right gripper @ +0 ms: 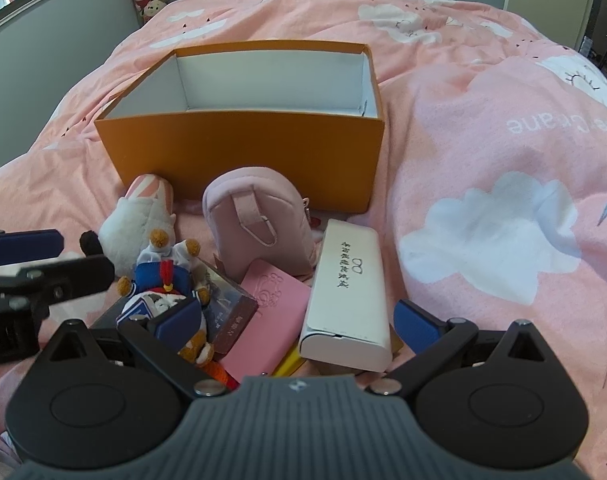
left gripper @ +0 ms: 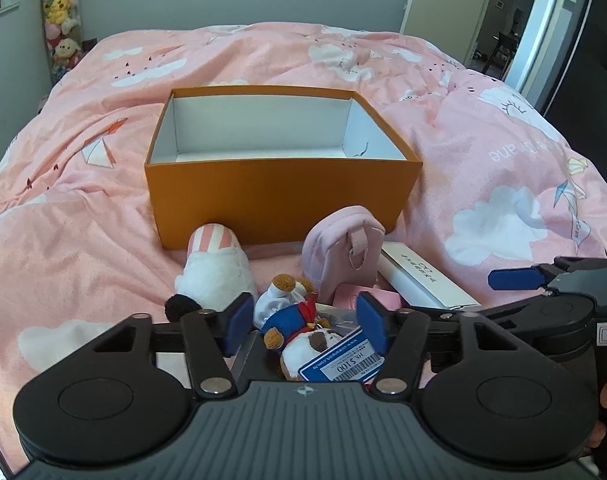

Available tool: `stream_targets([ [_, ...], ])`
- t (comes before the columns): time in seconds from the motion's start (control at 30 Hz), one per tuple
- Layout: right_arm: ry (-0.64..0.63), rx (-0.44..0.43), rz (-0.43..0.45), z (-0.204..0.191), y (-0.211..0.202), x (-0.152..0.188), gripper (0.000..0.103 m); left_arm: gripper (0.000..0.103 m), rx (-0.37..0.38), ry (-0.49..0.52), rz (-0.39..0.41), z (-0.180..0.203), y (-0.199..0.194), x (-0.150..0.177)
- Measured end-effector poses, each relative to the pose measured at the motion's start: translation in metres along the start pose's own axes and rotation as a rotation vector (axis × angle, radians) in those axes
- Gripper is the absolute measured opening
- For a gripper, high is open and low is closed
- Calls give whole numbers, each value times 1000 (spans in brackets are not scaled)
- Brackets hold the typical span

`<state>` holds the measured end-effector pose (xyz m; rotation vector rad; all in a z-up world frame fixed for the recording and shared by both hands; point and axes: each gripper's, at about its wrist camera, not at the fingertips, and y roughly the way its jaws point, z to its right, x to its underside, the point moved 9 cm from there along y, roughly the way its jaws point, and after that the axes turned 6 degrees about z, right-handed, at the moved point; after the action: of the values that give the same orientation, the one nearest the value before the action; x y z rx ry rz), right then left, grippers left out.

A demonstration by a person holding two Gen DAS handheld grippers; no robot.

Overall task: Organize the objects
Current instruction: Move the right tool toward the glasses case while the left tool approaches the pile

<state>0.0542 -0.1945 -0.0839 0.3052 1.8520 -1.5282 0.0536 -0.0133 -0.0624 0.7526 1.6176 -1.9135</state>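
we see an orange cardboard box (left gripper: 279, 196) standing open on the pink cloud-print duvet (left gripper: 483, 168), toward the middle of the bed, its white inside bare apart from a small dark mark near its right wall. the loose things lie in a heap on the duvet just in front of the box's near wall. our left gripper (left gripper: 305, 326) has its blue pads spread apart on either side of a small bear plush in a blue and white sailor outfit (left gripper: 299, 328), and we cannot tell whether either pad touches it; a price tag (left gripper: 341, 360) lies across the bear. to the left a white plush with a pink-striped top (left gripper: 215, 264) leans against the box. to the right a pale pink mini backpack (right gripper: 259, 220) sits in front of the box wall. our right gripper (right gripper: 303, 322) is spread wide over a white glasses case (right gripper: 347, 292), beside a pink card holder (right gripper: 269, 320) and a brown packet (right gripper: 229, 314), gripping nothing. a column of soft toys (left gripper: 61, 16) hangs in the far left corner of the room.
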Motion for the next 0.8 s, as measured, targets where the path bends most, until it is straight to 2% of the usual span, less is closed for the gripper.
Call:
stream_targets([
  [0.13, 1, -37, -7, -2, 3, -3, 101, 56, 12, -52, -21, -13, 2, -4],
  [0.27, -15, -78, -23, -7, 8, -9, 82, 46, 16, -117, -69, -30, 8, -4],
  [0.43, -23, -133, -61, -12, 20, -14, 67, 35, 4, -122, -120, -43, 14, 1],
  [0.5, -27, -148, -76, -14, 25, -16, 58, 33, 16, -126, -134, -43, 17, 2],
  [0.63, -34, -151, -88, -13, 31, -18, 56, 29, 73, -113, -161, -32, 22, 6],
  [0.8, -38, -107, -113, 4, 40, -17, 56, 28, 138, -102, -187, -12, 31, 7],
])
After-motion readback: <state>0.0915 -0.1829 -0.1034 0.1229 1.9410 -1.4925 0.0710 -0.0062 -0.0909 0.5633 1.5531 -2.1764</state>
